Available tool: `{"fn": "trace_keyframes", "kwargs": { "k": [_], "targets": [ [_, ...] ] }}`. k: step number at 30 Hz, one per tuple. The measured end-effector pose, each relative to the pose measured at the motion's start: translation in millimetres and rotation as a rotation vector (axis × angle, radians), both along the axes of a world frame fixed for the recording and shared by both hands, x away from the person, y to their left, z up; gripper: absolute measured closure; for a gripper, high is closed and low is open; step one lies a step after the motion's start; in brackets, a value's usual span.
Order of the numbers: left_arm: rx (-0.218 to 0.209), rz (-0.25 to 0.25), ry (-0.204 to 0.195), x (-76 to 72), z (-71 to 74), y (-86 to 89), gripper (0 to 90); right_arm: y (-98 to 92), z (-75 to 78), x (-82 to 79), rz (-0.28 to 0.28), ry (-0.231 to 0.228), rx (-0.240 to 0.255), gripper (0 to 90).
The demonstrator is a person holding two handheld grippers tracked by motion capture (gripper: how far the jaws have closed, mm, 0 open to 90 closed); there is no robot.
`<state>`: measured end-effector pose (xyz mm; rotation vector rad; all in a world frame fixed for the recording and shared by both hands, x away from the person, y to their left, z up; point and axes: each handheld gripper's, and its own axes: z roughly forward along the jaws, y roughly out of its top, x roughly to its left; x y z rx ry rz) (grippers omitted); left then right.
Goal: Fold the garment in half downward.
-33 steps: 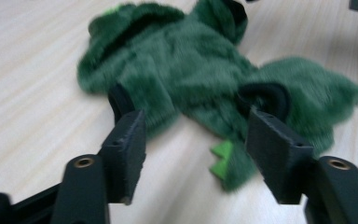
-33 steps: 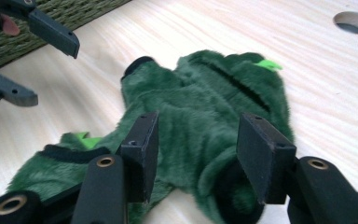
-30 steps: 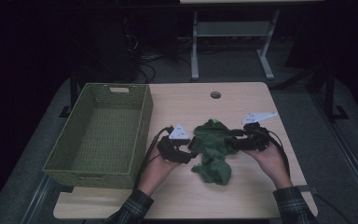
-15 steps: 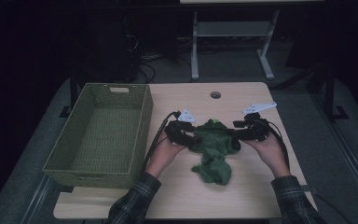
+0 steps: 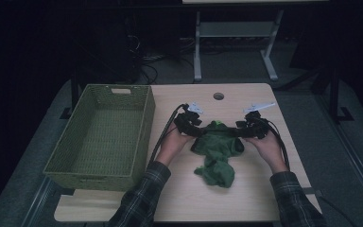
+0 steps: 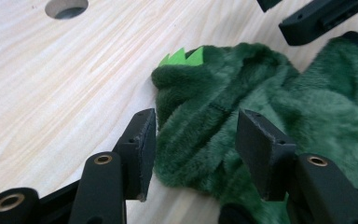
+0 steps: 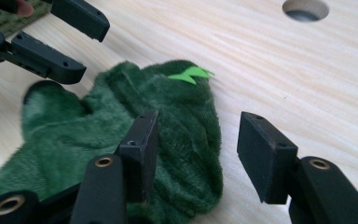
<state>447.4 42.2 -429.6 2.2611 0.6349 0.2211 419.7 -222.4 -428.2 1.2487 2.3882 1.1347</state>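
Both grippers set at the far edge of the green plush garment, jaws spread.

Since a second ago, both hands have advanced toward 12 o'clock on the table [image 5: 264,189]; the left gripper [image 5: 189,124] and right gripper [image 5: 252,128] now flank the green plush garment [image 5: 216,153] at table centre, likely preparing a grasp. The wicker basket [image 5: 99,170] stands at 9 o'clock, with nothing in it. The left gripper view shows spread jaws straddling a fold beside light-green spikes [image 6: 182,57], detail too small to resolve from above; the right gripper's jaws likewise stand apart, one over the plush.

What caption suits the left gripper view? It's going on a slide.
Left gripper, jaws open, straddling the edge of a fuzzy green garment with bright green spikes on a wooden table.
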Motion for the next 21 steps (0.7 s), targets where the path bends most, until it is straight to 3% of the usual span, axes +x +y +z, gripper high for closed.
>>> {"fn": "trace_keyframes", "kwargs": {
  "k": [5,14,20,21],
  "targets": [
    [0.029,0.001,0.026,8.7,-13.7,-1.2,46.7,3.4,-13.2,7.2,-0.003,0.037,-0.031,48.0],
    [0.024,0.013,0.061,17.9,-27.5,-3.8,48.9,7.8,-28.2,14.1,0.0,0.068,-0.07,53.8],
    [0.065,0.032,0.057,22.9,-34.7,-3.9,62.2,7.2,-33.0,16.2,-0.013,0.094,-0.07,60.4],
    [0.061,0.032,0.061,23.9,-35.4,-3.4,65.6,7.7,-34.5,16.4,-0.009,0.1,-0.081,67.4]
  ]
}}
